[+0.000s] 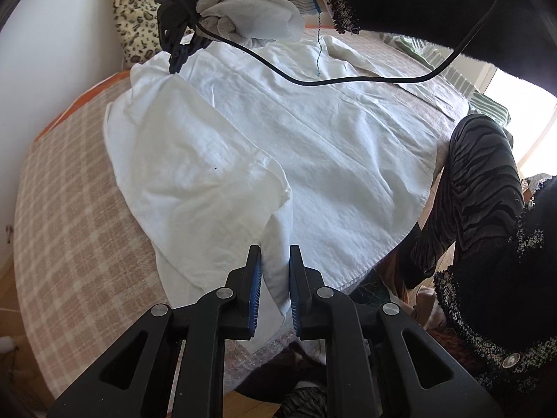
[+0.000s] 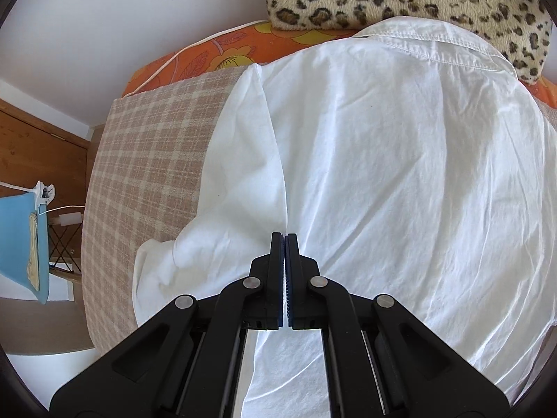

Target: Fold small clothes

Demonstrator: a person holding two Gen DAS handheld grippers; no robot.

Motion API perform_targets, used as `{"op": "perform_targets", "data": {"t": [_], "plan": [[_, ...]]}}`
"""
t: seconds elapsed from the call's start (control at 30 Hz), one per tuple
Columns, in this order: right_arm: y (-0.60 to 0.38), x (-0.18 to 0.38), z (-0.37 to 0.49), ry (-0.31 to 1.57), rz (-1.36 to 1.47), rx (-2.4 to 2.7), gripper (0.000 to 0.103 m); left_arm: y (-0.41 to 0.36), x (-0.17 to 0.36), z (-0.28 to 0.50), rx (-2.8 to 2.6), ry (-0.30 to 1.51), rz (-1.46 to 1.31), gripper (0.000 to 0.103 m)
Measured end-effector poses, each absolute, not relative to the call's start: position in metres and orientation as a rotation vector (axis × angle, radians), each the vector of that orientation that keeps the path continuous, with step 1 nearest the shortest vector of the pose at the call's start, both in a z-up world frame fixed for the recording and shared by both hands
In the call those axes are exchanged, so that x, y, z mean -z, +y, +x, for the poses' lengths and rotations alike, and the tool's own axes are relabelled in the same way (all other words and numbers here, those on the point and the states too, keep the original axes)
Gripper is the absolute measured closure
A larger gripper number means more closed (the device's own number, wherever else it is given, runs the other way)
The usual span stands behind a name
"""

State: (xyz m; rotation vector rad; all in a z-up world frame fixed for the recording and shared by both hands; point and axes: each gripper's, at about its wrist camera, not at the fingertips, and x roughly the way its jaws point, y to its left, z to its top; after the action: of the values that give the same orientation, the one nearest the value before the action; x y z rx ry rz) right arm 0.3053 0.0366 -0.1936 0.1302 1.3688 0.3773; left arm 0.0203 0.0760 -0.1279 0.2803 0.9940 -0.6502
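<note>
White shirt point(image 1: 313, 132), back up on checked bed cover, one side folded inward.

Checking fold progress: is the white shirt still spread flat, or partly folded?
Partly folded. One side of the white shirt is turned over onto the body, its sleeve lying on top; the rest lies spread on the checked blanket.

Daylight floods my views from a window point(image 1: 522, 111) blown out to glare at right. The white shirt point(image 1: 313, 146) nearly overexposes, with soft fold shadows. Edges curve and darken; focus stays sharp.
</note>
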Motion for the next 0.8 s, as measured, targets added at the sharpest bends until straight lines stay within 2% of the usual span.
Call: {"op": "perform_targets", "data": {"t": [0.1, 0.17, 0.27, 0.33, 0.4, 0.53, 0.67, 0.8], "plan": [[0.041, 0.202, 0.3, 1.368, 0.091, -0.39, 0.101, 0.09, 0.119, 0.013, 0.628, 1.002, 0.239, 0.085], [0.046, 0.202, 0.296, 1.358, 0.01, -0.386, 0.101, 0.105, 0.113, 0.012, 0.591, 1.001, 0.175, 0.075], [0.047, 0.189, 0.291, 1.311, -0.089, -0.365, 0.101, 0.132, 0.112, 0.017, 0.527, 1.026, 0.032, 0.075], [0.046, 0.172, 0.285, 1.248, -0.142, -0.345, 0.095, 0.147, 0.115, 0.021, 0.488, 1.046, -0.061, 0.075], [0.049, 0.153, 0.276, 1.181, -0.169, -0.37, 0.078, 0.154, 0.122, 0.026, 0.469, 1.074, -0.126, 0.075], [0.078, 0.126, 0.253, 1.082, -0.23, -0.539, 0.07, 0.147, 0.142, 0.038, 0.474, 1.17, -0.197, 0.075], [0.128, 0.13, 0.233, 1.057, -0.348, -0.651, 0.055, 0.138, 0.159, 0.042, 0.439, 1.238, -0.166, 0.075], [0.163, 0.152, 0.218, 1.087, -0.417, -0.719, 0.054, 0.135, 0.168, 0.041, 0.414, 1.265, -0.138, 0.075]]}}
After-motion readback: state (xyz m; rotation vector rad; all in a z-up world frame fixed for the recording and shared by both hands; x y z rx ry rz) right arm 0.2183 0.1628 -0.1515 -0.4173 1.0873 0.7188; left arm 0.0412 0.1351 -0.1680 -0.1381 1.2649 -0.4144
